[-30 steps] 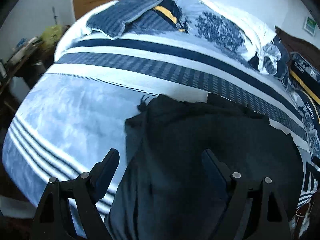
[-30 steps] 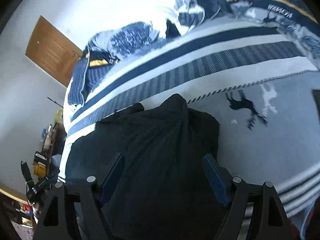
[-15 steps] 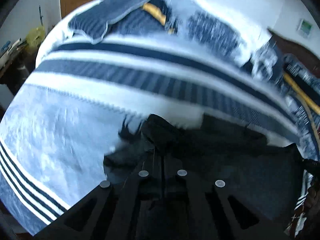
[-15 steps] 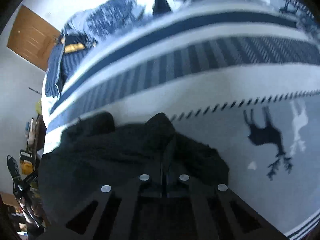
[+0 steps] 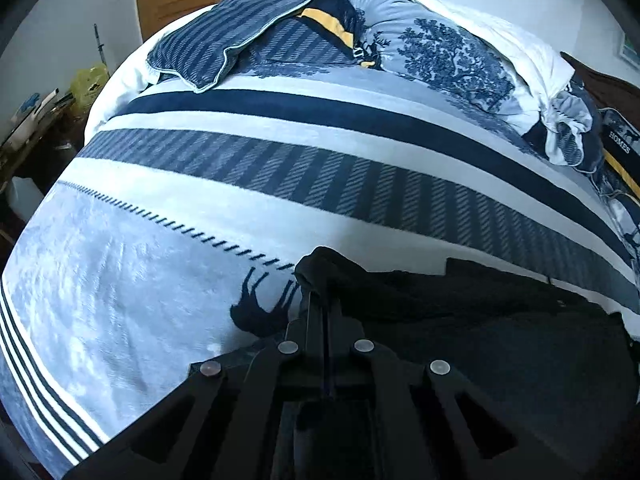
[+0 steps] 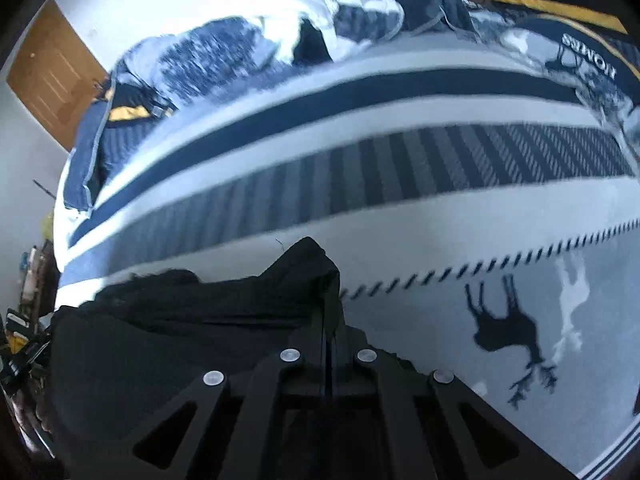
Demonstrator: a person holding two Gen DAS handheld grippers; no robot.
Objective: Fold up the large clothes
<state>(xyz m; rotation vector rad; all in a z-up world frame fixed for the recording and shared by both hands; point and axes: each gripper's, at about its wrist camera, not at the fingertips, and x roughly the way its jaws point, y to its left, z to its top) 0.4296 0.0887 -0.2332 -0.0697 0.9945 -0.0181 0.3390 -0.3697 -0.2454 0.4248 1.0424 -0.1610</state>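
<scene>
- Left hand-held gripper (image 5: 320,300): jaws closed on a raised corner of the black garment (image 5: 500,340), the pinched peak standing just past the fingertips; the cloth spreads from that corner toward the right of the left wrist view.
- Right hand-held gripper (image 6: 326,292): jaws closed on another raised corner of the black garment (image 6: 180,328); here the cloth spreads toward the left of the right wrist view.
- Governing relation (a judgement): the two held corners mark one edge, whose long axis runs from one gripper to the other, with the body of the cloth lying between and below them on the bed (image 5: 280,152). Neither hand is nearer; each has its own corner.
- Bare striped bedcover lies ahead of both grippers, so carrying the edge forward looks unobstructed.
- Containers: none in view (crumpled bedding (image 5: 440,52) lies well apart at the far side).
</scene>
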